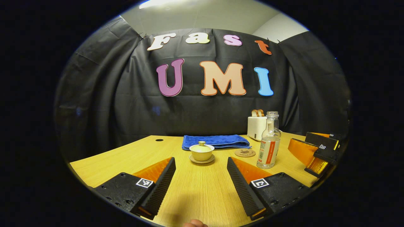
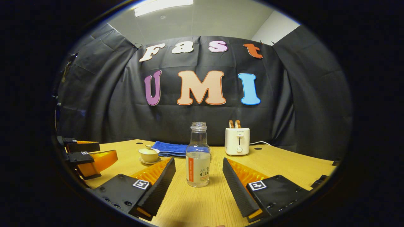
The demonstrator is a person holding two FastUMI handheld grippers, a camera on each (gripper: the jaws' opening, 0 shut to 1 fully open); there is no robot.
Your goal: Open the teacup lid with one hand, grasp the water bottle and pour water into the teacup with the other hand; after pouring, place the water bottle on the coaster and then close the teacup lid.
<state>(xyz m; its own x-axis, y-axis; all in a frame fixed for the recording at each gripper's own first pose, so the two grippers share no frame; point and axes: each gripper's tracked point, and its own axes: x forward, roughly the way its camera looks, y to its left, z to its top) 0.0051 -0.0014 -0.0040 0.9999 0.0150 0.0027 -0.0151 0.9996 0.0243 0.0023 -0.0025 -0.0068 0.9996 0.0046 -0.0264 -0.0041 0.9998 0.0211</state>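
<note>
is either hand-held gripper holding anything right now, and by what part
Nothing is held. The left hand-held gripper is open before the lidded teacup; the right hand-held gripper is open around the water bottle, not touching it.

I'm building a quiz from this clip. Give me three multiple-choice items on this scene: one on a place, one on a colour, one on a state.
1. The coaster lies:
A. between teacup and water bottle
B. under the toaster
C. on the towel

2. The towel is:
A. red
B. blue
C. white

3. The teacup lid is:
A. off, on the table
B. held in a gripper
C. on the cup

Key: 1 A, it lies flat between teacup and water bottle; 2 B, the folded cloth is blue; 3 C, the knobbed lid sits on the cup.
</note>
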